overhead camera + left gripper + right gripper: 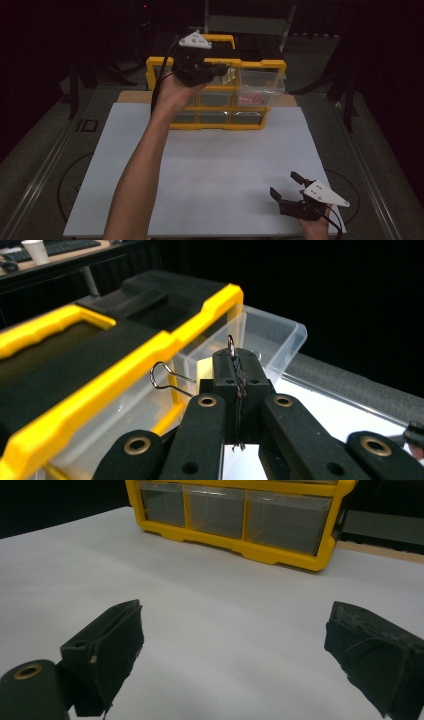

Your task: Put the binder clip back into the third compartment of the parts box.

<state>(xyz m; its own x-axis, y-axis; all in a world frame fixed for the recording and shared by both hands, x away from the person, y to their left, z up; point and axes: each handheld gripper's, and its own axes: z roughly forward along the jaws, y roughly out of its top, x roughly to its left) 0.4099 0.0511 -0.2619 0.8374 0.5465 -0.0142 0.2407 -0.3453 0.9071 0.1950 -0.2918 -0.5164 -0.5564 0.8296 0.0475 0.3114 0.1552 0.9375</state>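
Note:
A yellow organiser with clear drawers stands at the back of the white board. Its top right drawer is pulled out, and in the left gripper view the same open drawer lies just beyond the jaws. My left gripper is held up at the organiser's top row. It is shut on a small metal wire clip, whose loops stick out to the side and above the pads. My right gripper rests open near the board's front right corner, with nothing between its fingers.
Pink items lie in the organiser's middle right drawer. A pale yellow thing shows in the top row beside my left gripper. The organiser's black lid with yellow handle is close on my left gripper's left. The bottom drawers face my right gripper.

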